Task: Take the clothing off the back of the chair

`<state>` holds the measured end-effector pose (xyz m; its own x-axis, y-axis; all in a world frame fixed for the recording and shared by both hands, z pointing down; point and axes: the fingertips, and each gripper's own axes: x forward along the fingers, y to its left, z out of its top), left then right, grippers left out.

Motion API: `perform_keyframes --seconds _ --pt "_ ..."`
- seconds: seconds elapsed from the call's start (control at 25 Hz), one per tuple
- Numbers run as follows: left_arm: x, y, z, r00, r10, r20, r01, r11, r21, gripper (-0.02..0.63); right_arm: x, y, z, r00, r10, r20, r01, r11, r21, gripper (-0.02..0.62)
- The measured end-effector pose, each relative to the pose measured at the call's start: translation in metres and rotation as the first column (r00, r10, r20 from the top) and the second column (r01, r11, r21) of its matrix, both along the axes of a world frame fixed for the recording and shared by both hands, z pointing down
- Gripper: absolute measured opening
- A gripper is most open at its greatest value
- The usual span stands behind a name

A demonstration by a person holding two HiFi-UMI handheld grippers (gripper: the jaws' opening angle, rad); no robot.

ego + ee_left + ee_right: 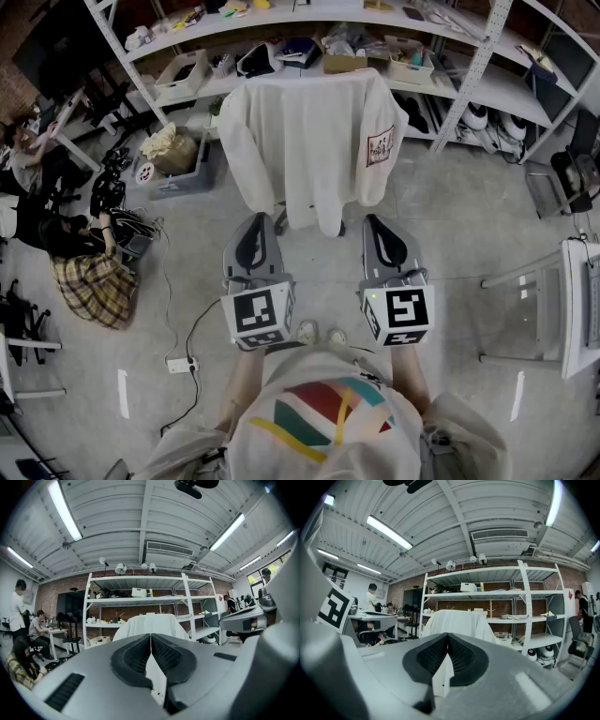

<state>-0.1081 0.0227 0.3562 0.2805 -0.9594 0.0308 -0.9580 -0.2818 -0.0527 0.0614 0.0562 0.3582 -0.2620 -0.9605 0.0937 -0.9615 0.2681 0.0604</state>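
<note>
Overhead, only the head view shows the white jacket's (309,141) sleeve patch (380,147). The gripper views show the left gripper (151,639) and right gripper (448,639) pinched together, empty, facing that jacket.

Head view: white garment (300,141) covers the chair's back and seat completely; frame underneath not visible. Print on the garment's patch (380,147) too small to read. Items on the shelf (469,80) too small to name. Counter (577,300) cut off by the right edge. The person's hands are hidden beneath the marker cubes of the left gripper (255,225) and right gripper (380,225).

Gripper views: each gripper's own body blocks the garment's lower half and the floor.
</note>
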Motion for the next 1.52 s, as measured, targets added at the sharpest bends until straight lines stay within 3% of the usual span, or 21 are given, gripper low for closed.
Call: perform_keyframes --seconds 0.52,1.04,1.2,1.52 --pt "0.005 0.006 -0.004 1.0 -0.021 0.018 0.021 1.0 0.013 0.014 0.016 0.005 0.006 0.999 -0.011 -0.047 0.01 1.0 -0.019 0.003" --pt "-0.006 0.023 -0.001 0.991 -0.131 0.012 0.13 0.991 0.027 0.014 0.037 0.013 0.027 0.995 -0.098 -0.03 0.097 0.995 -0.036 0.005" --pt "-0.007 0.009 -0.001 0.99 -0.143 -0.008 0.144 0.989 0.033 0.014 0.041 0.001 0.025 0.994 -0.102 -0.038 0.101 0.995 -0.022 0.005" --pt "0.002 -0.054 -0.024 0.996 -0.088 -0.009 0.089 0.989 0.121 0.014 0.036 -0.062 0.007 0.994 -0.105 -0.044 0.107 0.993 0.048 0.005"
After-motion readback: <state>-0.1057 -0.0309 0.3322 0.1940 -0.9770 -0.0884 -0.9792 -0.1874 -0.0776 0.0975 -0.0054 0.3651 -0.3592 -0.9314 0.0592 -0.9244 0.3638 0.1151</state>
